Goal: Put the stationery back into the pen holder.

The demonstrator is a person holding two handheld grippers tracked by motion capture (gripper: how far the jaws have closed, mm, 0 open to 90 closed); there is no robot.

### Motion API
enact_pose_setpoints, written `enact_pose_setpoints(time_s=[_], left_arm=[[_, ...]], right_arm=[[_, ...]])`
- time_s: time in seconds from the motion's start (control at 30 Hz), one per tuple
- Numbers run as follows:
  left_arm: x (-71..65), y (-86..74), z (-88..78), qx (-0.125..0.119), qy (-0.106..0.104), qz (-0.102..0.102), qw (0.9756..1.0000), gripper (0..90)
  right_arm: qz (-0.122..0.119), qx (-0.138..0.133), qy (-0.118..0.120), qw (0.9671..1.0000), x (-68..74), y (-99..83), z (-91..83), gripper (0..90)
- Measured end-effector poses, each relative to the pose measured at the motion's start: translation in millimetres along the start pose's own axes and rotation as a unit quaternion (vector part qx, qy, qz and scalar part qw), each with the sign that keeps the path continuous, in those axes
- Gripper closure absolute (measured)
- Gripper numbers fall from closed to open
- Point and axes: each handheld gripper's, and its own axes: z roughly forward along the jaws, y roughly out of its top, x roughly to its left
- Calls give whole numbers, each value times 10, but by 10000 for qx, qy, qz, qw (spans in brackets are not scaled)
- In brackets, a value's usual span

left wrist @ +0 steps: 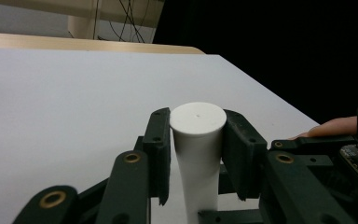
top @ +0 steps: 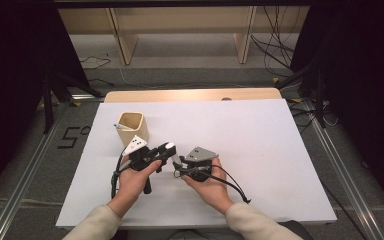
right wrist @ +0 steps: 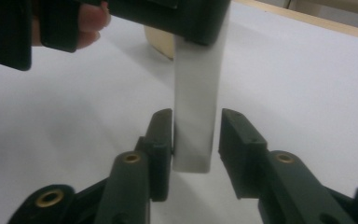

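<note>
White tube [left wrist: 197, 154] — a capped, round-ended piece — is held above the middle of the white table [top: 260, 150], between the two hands, just at 4 o'clock of the wooden cup [top: 132, 127]. In the high view its pale end [top: 170, 146] shows at the tip of the left gripper [top: 166, 151].

Left gripper: clenched on the tube. In the left gripper view both pads sit flush against the sides just under the flat round cap — a grip near the end, judged to leave the rest of the body free for the other hand.

Right gripper [top: 179, 162]: let go. In the right gripper view the tube [right wrist: 198, 107] stands between its jaws, a clear gap on the 3 o'clock side, the other pad near or barely touching; contact there cannot be told for sure. No squeeze is seen. The far end of the tube is gripped by the left gripper's jaws at 12 o'clock of that view.

Judged as a handover between grippers, the weight now being carried by the left.

Cup stands upright at 10 o'clock of the hands, something thin [top: 120, 126] poking over its rim — likely the place where such items are kept.
</note>
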Motion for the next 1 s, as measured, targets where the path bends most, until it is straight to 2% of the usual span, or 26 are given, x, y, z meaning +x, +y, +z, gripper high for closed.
enact_pose_setpoints(time_s=[0.17,0.3,0.5,0.57,1.0], left_arm=[[21,15,-17,-34,36,18,10000,648],[22,32,-33,-36,121,248,9996,648],[41,52,-57,-64,210,356,9991,649],[45,57,-65,-142,263,352,9989,649],[145,135,-162,-249,401,366,9982,650]], right_arm=[[66,7,27,10000,-36,11,-14,591],[98,45,35,9999,-53,9,-23,557],[126,136,85,9998,-94,5,-31,509],[129,148,89,9998,-104,1,-33,500],[234,460,141,9986,-232,-67,-114,401]])
